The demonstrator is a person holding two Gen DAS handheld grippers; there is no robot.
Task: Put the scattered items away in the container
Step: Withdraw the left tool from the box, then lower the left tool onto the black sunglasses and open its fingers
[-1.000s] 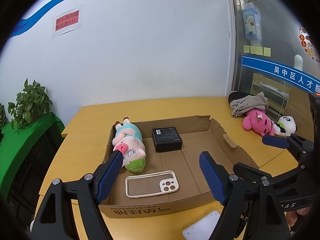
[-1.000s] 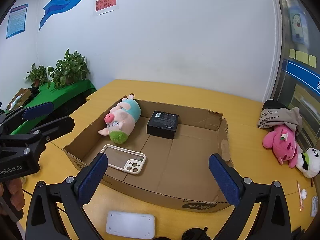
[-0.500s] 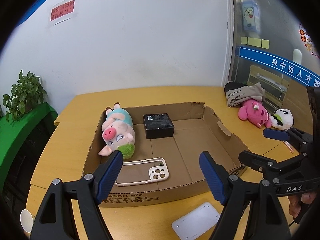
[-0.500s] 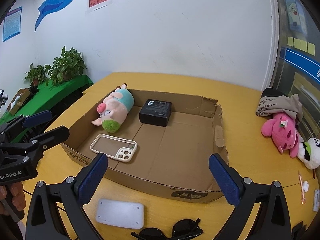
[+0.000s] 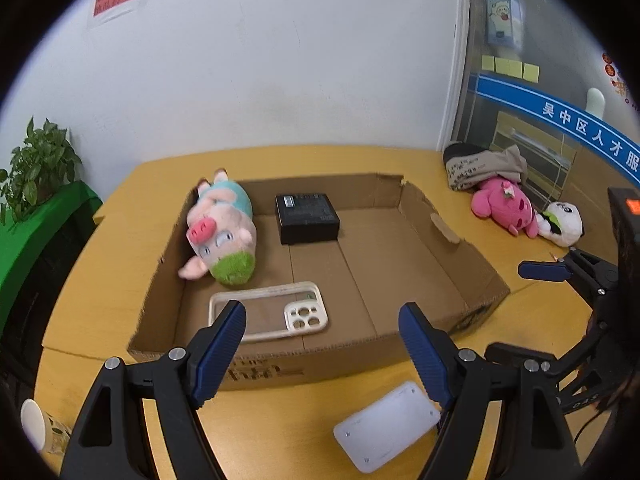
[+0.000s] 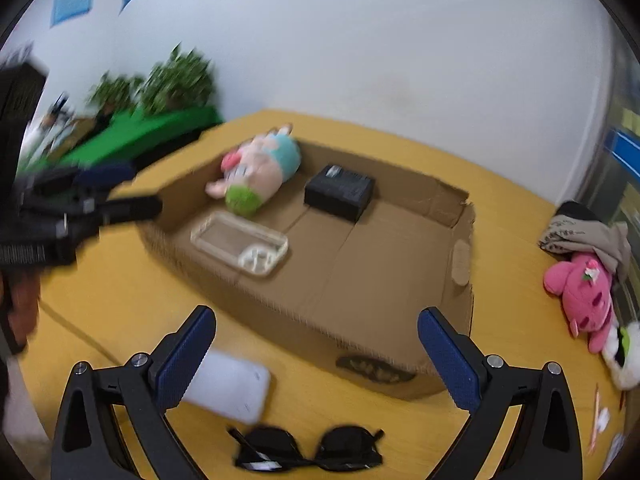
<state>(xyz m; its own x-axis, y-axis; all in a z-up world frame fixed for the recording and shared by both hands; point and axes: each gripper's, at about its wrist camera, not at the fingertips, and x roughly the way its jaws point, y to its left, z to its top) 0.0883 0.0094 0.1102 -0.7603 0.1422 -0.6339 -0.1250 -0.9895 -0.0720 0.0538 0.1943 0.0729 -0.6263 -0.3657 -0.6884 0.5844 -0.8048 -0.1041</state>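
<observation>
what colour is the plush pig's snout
Bright pink snout on the plush pig; clearest in the left wrist view.

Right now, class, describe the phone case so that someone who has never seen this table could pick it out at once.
Find the open cardboard box in the middle of the yellow table. Inside, near its front wall, lies the phone case, flat on the box floor, just in front of the plush pig. Unlike the soft pig and the black box behind it, it is a pale, see-through frame with a cluster of camera holes at one end.
</observation>
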